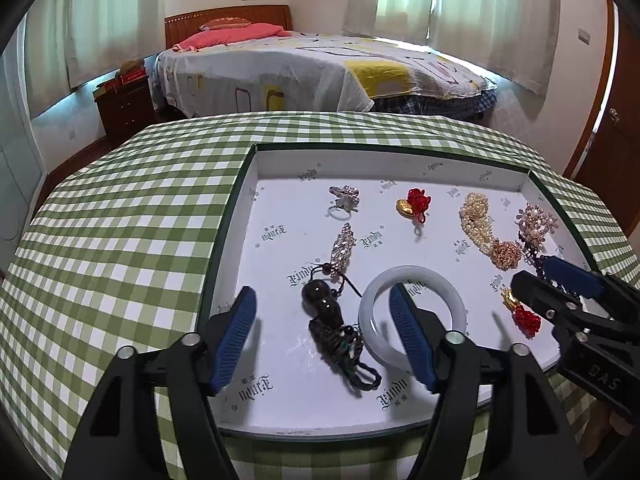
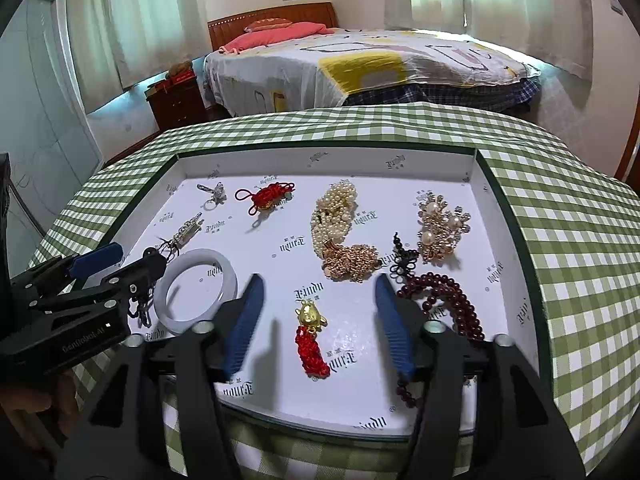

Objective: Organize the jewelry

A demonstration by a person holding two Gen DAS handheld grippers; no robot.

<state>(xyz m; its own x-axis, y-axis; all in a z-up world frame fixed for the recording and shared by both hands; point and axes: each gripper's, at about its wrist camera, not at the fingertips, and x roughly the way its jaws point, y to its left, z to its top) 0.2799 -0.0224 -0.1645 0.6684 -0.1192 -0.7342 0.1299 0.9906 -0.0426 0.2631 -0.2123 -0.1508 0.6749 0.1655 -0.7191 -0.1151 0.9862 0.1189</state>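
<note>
left wrist view low over tray [image 1: 256,160] near-left, right wrist view near-right, both facing bed [image 2: 360,72], sharing tray interior

The desk [image 1: 120,220] wears a soft cloth with green and white squares. On it, the tray [image 2: 472,168] looks like smooth white paper card, a bit shiny. In the tray, the white bangle [image 1: 412,312] is smooth and glossy like stone or glass. Beside the bangle, the dark gourd charm [image 1: 324,304] shines like polished wood above its rough knotted cord. The pearl strands [image 2: 336,216] gleam softly. The dark red beads [image 2: 448,300] are glossy. The gold charm [image 2: 310,314] looks like shiny metal on rough red cord. Each claw has ridged blue pads [image 2: 244,320] on matt black plastic.
</note>
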